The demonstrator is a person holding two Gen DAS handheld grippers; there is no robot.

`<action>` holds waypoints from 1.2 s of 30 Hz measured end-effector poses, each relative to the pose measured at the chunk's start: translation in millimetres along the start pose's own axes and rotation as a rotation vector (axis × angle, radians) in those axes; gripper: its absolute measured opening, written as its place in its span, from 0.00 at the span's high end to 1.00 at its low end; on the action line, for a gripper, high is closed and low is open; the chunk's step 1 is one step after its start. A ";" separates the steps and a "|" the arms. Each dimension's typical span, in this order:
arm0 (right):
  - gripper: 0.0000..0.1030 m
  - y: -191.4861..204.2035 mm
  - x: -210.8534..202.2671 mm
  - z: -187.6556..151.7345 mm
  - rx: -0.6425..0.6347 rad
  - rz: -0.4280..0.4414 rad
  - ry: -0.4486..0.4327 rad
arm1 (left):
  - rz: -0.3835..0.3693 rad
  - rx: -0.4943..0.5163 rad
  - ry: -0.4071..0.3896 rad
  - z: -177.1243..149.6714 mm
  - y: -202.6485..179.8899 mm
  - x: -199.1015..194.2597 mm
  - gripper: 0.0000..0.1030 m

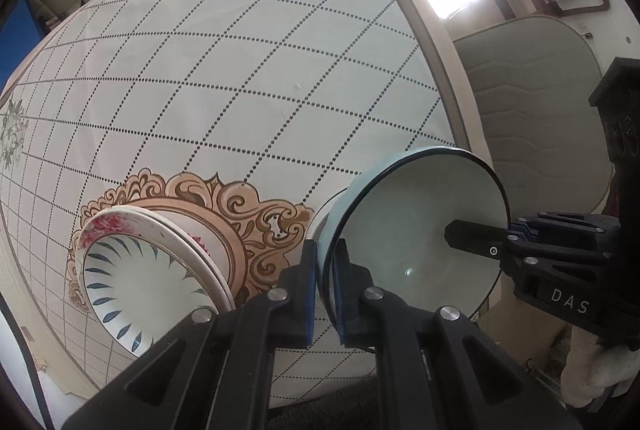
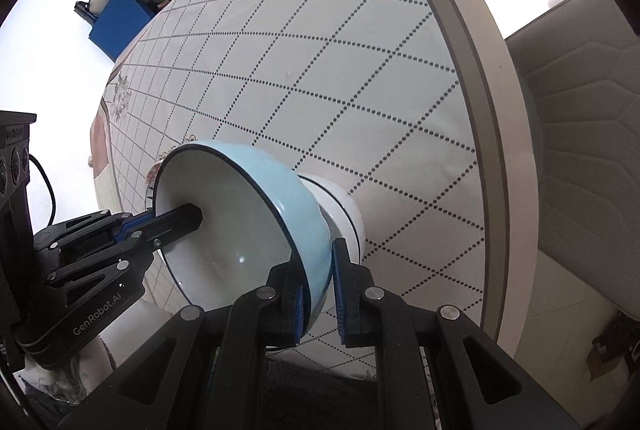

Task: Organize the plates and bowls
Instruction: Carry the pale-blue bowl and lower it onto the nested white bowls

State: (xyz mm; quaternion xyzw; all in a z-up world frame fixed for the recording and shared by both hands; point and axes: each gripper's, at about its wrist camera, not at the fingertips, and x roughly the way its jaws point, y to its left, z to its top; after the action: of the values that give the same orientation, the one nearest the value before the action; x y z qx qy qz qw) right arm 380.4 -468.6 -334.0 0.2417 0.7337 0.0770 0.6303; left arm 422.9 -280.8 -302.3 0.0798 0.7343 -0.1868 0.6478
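Note:
A light blue bowl with a white inside and a dark rim hangs tilted above the table, held from two sides. My left gripper is shut on its rim, one finger inside and one outside. My right gripper is shut on the opposite rim. It shows in the left wrist view as the right gripper, with one finger inside the bowl. The blue bowl has a white bowl pressed against its underside, seemingly nested. The left gripper reaches in from the left. A stack of plates lies on the table below.
The round table has a checked cloth with flower prints and an ornate brown medallion beside the plates. Its edge curves down the right side. A padded beige chair stands just beyond it.

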 end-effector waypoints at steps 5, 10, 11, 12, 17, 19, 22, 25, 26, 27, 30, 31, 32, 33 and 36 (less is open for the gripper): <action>0.87 1.2 16.3 -12.6 -0.013 -0.039 0.014 | 0.020 0.005 0.036 -10.5 1.1 18.7 0.94; 0.87 8.3 28.5 -17.7 -0.041 -0.101 0.020 | 0.041 0.002 0.062 -13.8 3.4 29.5 0.94; 0.87 10.3 29.5 -17.4 -0.047 -0.116 0.015 | 0.043 0.001 0.057 -13.7 3.5 29.4 0.94; 0.87 12.1 30.5 -16.5 -0.045 -0.126 0.016 | 0.047 0.001 0.058 -13.0 3.2 29.6 0.94; 0.87 19.1 32.6 -10.2 -0.048 -0.167 0.037 | 0.062 0.009 0.070 -10.6 1.7 30.2 0.94; 0.87 20.0 32.7 -9.7 -0.045 -0.179 0.045 | 0.062 0.008 0.070 -10.4 2.1 30.1 0.94; 0.86 18.7 32.3 -7.4 -0.032 -0.181 0.063 | 0.053 -0.004 0.072 -10.5 4.0 29.3 0.94; 0.86 18.5 34.8 -4.9 -0.016 -0.166 0.077 | 0.055 -0.008 0.074 -11.1 4.0 30.3 0.94; 0.86 16.7 34.4 -5.0 -0.012 -0.161 0.078 | 0.056 -0.009 0.074 -10.6 4.2 30.3 0.94; 0.86 16.3 34.4 -5.1 -0.006 -0.159 0.076 | 0.059 -0.008 0.073 -10.3 4.1 30.4 0.94; 0.86 18.3 34.2 -7.1 -0.006 -0.171 0.069 | 0.055 -0.014 0.072 -11.9 4.6 29.8 0.94; 0.86 19.8 33.8 -8.1 -0.014 -0.180 0.065 | 0.056 -0.015 0.072 -12.0 4.8 30.1 0.93; 0.86 20.7 32.5 -8.8 -0.016 -0.185 0.061 | 0.056 -0.017 0.072 -11.7 4.9 29.9 0.92; 0.85 21.2 31.7 -9.0 -0.015 -0.186 0.060 | 0.055 -0.018 0.072 -11.9 4.7 30.1 0.92; 0.84 19.3 28.2 -9.0 -0.009 -0.180 0.068 | 0.062 -0.013 0.073 -12.1 2.6 31.2 0.92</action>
State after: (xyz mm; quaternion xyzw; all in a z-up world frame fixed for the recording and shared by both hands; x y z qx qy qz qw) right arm 374.3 -437.3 -349.2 0.1690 0.7732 0.0314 0.6105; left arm 408.1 -277.7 -332.2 0.1051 0.7558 -0.1585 0.6265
